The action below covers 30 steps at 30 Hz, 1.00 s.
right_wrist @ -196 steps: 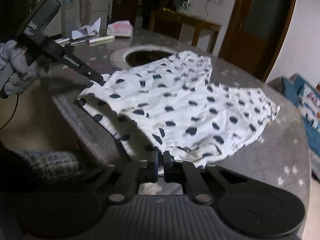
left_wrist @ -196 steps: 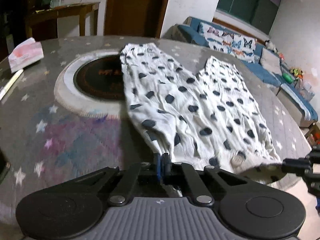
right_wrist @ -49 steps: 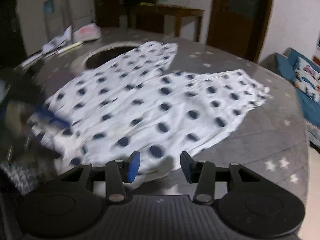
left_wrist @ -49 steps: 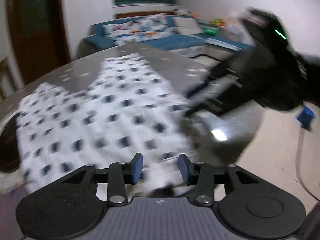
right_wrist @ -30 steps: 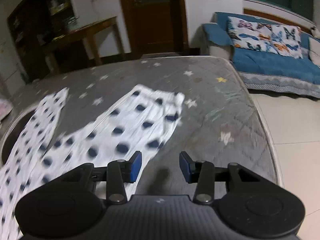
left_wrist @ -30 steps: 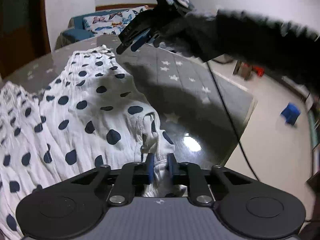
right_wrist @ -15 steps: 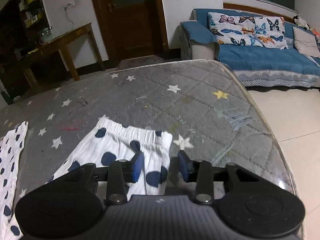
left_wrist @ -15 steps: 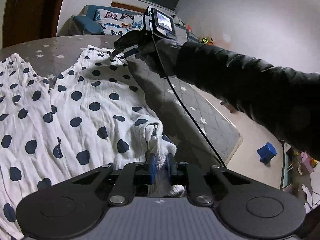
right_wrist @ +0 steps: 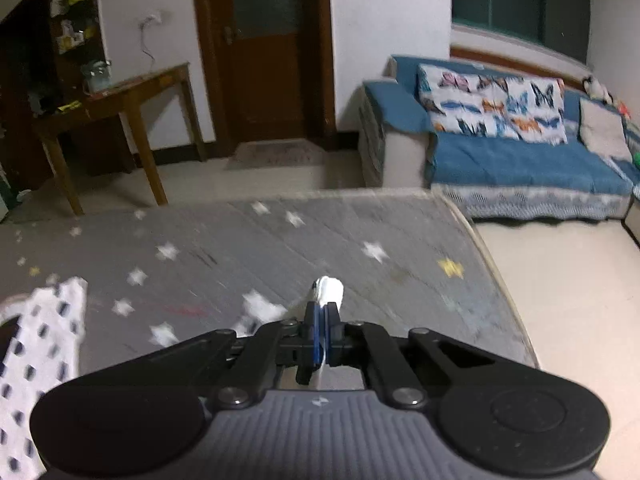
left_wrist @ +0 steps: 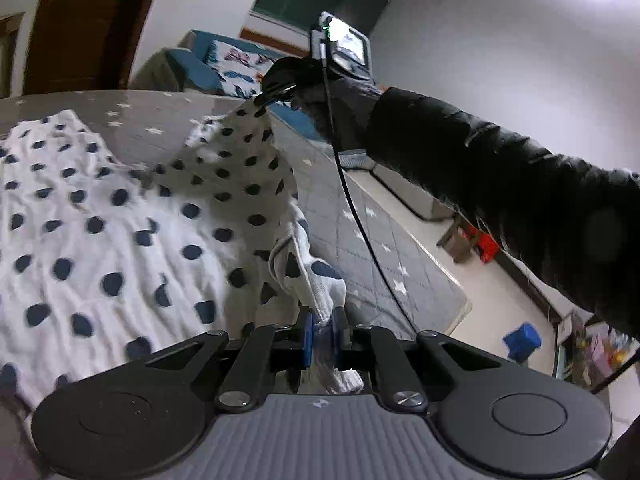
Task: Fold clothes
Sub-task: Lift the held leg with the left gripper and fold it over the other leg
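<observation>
Polka-dot cotton trousers [left_wrist: 120,216] lie across the grey table [left_wrist: 376,248]; the left gripper [left_wrist: 322,330] clamps the waistband at 6 o'clock, the right gripper [right_wrist: 322,330] pinches a hem, lifting one side, likely to fold it over.

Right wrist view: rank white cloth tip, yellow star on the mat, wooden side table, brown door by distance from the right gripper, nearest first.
From the right gripper:
1. White cloth tip, pinched between its jaws.
2. Yellow star, on the mat, right of centre.
3. Wooden side table, far left, past the mat.
4. Brown door, back wall, centre.
</observation>
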Each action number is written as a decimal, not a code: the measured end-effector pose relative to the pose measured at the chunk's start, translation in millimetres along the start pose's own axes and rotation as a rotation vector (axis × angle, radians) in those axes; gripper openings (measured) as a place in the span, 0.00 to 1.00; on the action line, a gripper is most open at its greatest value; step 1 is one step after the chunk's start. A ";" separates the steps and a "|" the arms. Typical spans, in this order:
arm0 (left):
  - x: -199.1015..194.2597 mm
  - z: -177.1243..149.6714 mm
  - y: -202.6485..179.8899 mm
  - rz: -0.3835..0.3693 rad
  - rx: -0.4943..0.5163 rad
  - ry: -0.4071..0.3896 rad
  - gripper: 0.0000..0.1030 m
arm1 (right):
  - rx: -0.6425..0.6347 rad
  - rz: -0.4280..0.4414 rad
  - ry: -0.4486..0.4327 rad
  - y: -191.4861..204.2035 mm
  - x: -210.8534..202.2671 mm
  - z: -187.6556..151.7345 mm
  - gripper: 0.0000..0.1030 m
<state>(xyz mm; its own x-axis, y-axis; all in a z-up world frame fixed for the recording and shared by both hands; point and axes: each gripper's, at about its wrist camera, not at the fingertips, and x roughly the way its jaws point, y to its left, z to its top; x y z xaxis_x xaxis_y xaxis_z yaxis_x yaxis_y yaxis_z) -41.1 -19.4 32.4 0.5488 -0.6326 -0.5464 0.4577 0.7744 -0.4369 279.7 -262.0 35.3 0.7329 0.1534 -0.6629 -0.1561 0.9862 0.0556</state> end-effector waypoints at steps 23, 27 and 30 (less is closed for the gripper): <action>-100.1 -56.5 69.0 0.066 -0.233 -0.129 0.10 | -0.295 0.138 0.068 256.7 15.3 21.3 0.07; -101.1 -59.3 72.2 0.057 -0.238 -0.130 0.10 | -0.283 0.101 0.150 244.2 34.4 4.2 0.15; -98.9 -59.1 74.2 0.053 -0.238 -0.125 0.10 | -0.264 0.076 0.200 231.9 49.4 -8.6 0.18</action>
<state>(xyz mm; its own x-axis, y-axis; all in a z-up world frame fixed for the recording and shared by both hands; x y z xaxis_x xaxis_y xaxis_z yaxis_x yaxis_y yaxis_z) -102.7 101.3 11.8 0.6567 -0.5763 -0.4865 0.2569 0.7774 -0.5742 274.0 -26.3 9.1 0.5726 0.1845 -0.7988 -0.3907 0.9180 -0.0680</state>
